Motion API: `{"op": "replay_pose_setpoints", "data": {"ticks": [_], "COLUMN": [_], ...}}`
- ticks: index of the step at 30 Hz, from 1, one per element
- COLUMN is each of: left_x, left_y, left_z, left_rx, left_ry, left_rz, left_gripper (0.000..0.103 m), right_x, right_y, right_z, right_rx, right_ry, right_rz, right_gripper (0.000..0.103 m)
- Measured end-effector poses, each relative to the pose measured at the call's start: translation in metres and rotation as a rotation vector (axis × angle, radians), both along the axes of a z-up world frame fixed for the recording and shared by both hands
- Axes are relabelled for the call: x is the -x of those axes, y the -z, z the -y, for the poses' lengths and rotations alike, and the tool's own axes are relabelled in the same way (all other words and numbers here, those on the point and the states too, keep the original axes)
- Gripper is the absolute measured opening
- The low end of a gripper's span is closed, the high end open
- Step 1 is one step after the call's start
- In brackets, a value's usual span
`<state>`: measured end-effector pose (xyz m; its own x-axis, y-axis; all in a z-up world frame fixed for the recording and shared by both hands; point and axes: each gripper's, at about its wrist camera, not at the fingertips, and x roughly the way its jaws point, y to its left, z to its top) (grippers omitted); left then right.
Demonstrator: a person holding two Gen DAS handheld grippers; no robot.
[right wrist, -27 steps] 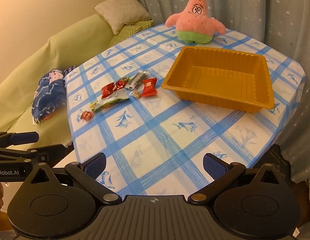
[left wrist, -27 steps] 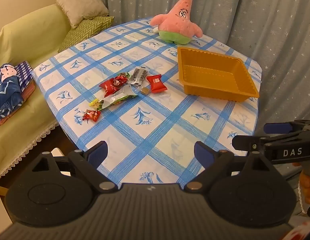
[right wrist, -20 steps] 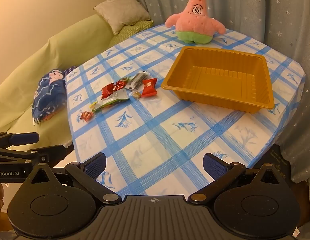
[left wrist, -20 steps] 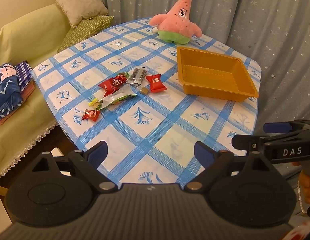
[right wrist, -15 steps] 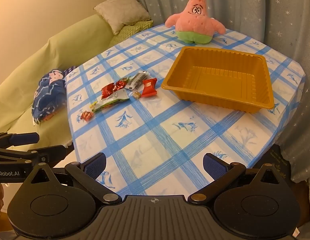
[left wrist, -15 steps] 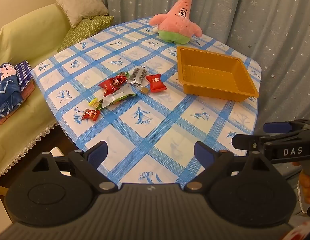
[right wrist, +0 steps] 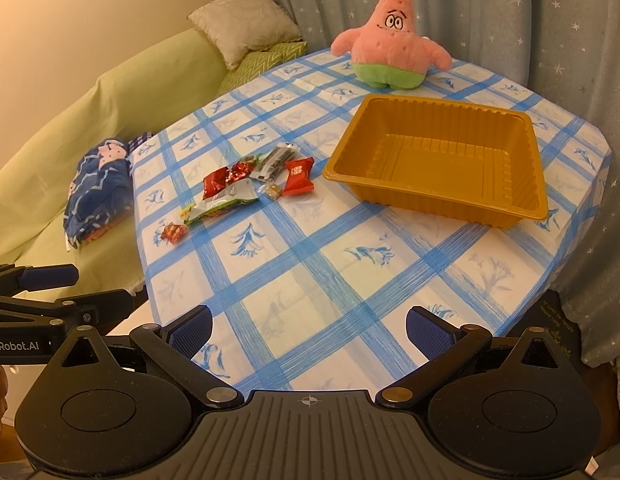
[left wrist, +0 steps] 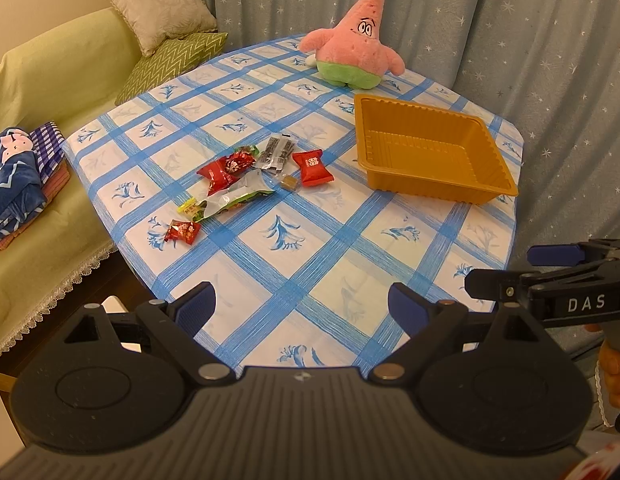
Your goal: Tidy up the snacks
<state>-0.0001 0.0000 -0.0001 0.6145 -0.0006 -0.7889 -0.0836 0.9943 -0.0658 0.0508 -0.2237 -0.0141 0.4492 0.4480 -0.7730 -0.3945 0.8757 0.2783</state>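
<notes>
Plush toy: a pink star-shaped figure [right wrist: 392, 36] with green shorts, sitting upright at the far edge of the counter, in front of the curtain.
Tablecloth: white with a blue check and blue flower prints [right wrist: 350, 280], covering the whole counter and hanging over its edges.
Curtain: grey-blue with small white stars [left wrist: 530, 32], behind the counter and down its right side.
Sofa: under a pale green cover [left wrist: 49, 80], left of the counter.
Cushions: a beige one [left wrist: 161, 8] leaning above a green zigzag one [left wrist: 169, 64].
Folded blankets: a blue patterned pile [left wrist: 13, 172] on the sofa seat.
</notes>
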Motion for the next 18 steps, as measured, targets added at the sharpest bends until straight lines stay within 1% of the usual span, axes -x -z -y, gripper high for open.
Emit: {"op": "replay_pose_setpoints", "data": {"ticks": [18], "left_x": [0.0], "left_y": [-0.0001], "left_z": [0.0], "left_rx": [0.0], "left_ry": [-0.001], "left_rz": [-0.001], "left_gripper": [0.092], "right_x": [-0.0036], "right_y": [0.0], "right_z": [-0.0004], "right_rx": [-0.001], "right_ry": [-0.001], "right_rz": [0.001], "right_gripper": [0.103]}}
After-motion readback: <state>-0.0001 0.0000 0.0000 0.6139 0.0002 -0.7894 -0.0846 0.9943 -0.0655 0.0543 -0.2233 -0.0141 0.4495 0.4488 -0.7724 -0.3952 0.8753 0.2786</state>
